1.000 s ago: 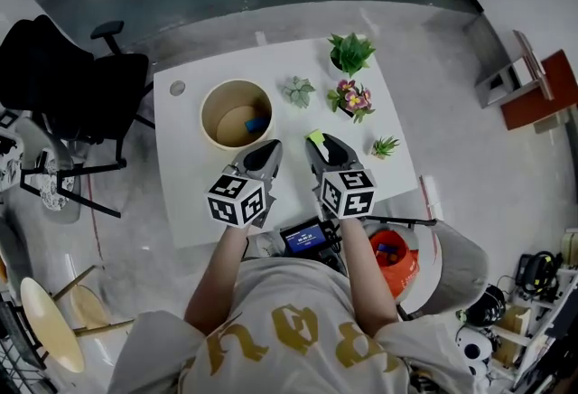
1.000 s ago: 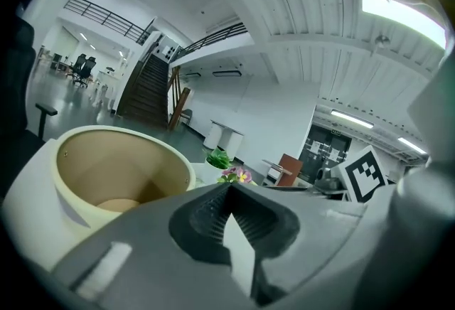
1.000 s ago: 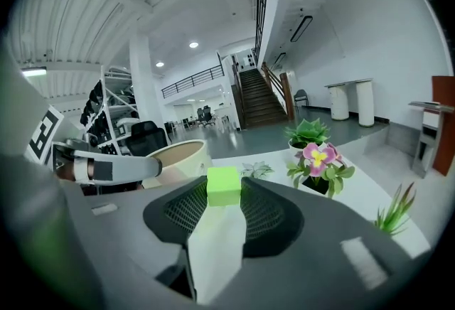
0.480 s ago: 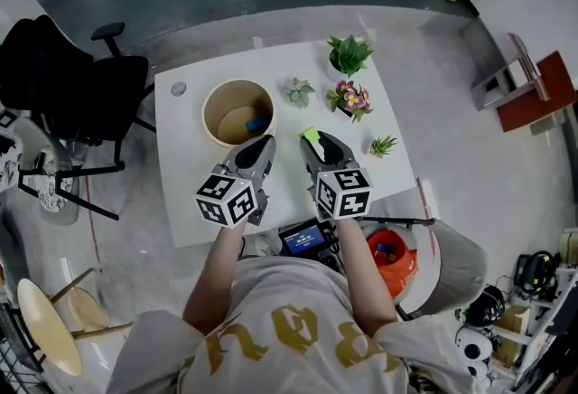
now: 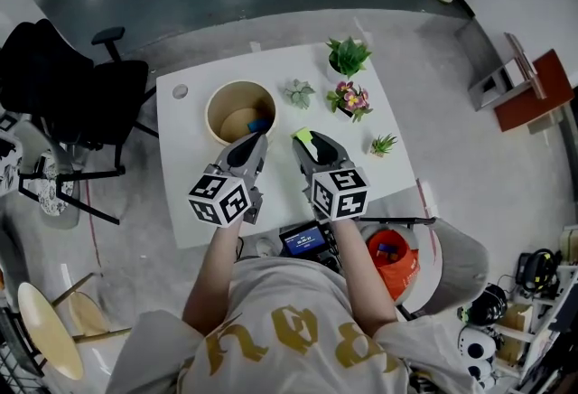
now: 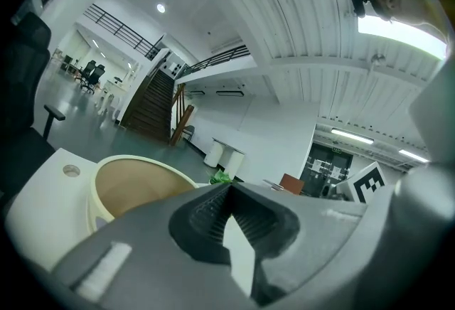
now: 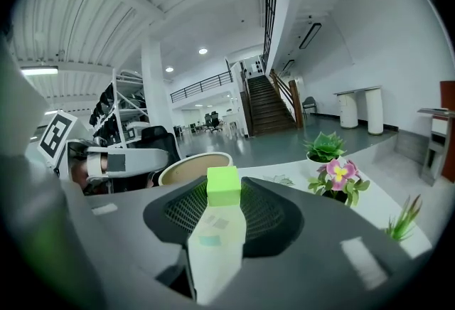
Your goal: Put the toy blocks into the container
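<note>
Two tools: left tool (image 5: 256, 140) closed, empty; right tool (image 5: 303, 142) clamps green block (image 7: 222, 186).

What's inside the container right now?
One blue block lies in the container, toward its right wall. The left gripper covers part of the near rim and floor, so anything there is hidden.

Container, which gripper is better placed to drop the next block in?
Right: the right gripper grips a green block; the left gripper, though nearer the container, is shut and empty.
</note>
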Demonstrator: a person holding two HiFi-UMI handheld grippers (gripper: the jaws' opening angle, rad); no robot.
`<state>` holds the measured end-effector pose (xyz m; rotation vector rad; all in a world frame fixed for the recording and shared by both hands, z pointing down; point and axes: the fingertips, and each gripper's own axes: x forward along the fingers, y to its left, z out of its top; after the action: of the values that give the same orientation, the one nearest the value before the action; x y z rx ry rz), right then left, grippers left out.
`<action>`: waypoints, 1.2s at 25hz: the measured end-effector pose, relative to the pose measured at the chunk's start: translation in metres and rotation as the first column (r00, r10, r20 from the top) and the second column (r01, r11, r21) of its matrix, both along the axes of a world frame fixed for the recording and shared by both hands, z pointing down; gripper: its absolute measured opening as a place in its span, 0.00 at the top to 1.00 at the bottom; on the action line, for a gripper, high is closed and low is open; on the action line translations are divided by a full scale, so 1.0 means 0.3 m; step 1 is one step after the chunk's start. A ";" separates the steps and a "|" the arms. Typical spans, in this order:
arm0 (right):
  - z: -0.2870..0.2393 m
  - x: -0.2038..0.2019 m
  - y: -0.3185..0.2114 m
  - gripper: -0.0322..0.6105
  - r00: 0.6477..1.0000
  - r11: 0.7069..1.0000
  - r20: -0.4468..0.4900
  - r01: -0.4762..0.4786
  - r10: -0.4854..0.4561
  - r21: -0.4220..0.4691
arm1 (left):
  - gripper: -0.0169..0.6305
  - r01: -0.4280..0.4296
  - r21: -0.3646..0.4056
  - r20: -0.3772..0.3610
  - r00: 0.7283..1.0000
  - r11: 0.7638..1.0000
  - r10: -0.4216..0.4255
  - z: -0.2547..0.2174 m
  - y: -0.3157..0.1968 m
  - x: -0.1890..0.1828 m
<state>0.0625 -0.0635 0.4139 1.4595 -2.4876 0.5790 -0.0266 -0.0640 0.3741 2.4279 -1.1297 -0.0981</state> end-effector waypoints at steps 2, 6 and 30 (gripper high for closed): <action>-0.011 -0.013 -0.005 0.69 1.000 1.000 0.016 0.008 -0.008 0.003 | 0.97 0.013 0.008 -0.011 1.000 1.000 -0.013 -0.012 -0.002 -0.022; -0.025 -0.052 -0.013 0.69 0.999 0.999 0.014 0.032 -0.033 0.012 | 0.97 0.052 0.018 -0.011 0.999 0.999 -0.051 -0.025 0.001 -0.077; -0.042 -0.229 -0.072 0.69 0.979 0.978 -0.014 0.204 -0.204 0.030 | 0.97 0.246 -0.030 0.032 0.969 0.969 -0.245 0.044 -0.061 -0.313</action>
<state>-0.0063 -0.0851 0.4013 1.1929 -2.6065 0.4936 -0.1204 -0.0823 0.3873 2.2560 -1.4298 -0.1217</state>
